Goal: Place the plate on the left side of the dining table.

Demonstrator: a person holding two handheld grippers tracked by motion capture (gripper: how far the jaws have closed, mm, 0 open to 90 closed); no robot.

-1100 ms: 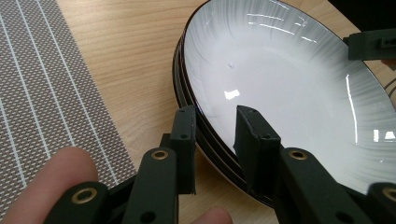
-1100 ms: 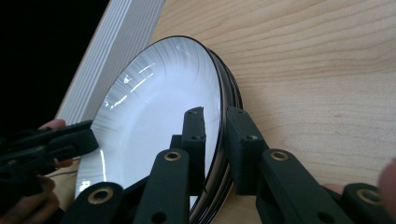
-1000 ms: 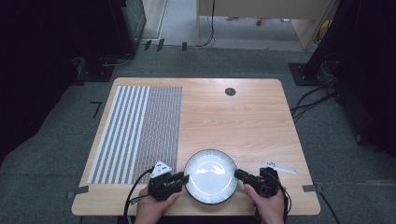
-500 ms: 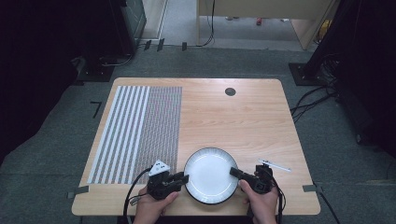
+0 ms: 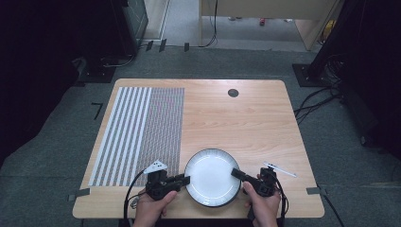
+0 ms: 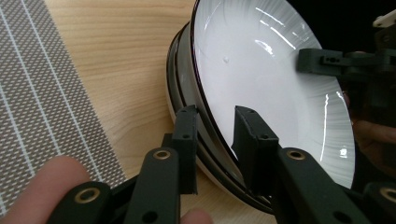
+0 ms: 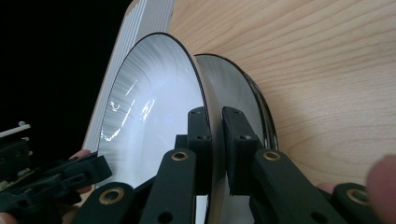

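A white plate (image 5: 211, 176) with a dark rim lies on top of a small stack at the table's front middle. My right gripper (image 5: 235, 172) is shut on this top plate's right rim (image 7: 154, 93) and tilts it up off the plate below (image 7: 240, 88). My left gripper (image 5: 186, 179) is at the left rim. Its jaws stand open with the top plate's edge (image 6: 280, 84) between them, and the lower plates' dark rims (image 6: 180, 60) lie beside the outer jaw. The right gripper (image 6: 327, 58) shows across the plate in the left gripper view.
A grey striped mat (image 5: 142, 127) covers the left part of the wooden table (image 5: 246, 127). A small black disc (image 5: 232, 92) sits near the far edge. A thin white stick-like thing (image 5: 280, 169) lies right of my right gripper. Both hands are at the front edge.
My right gripper has moved left onto the plate's right rim. The left gripper has barely moved. The plate stack stays in place.
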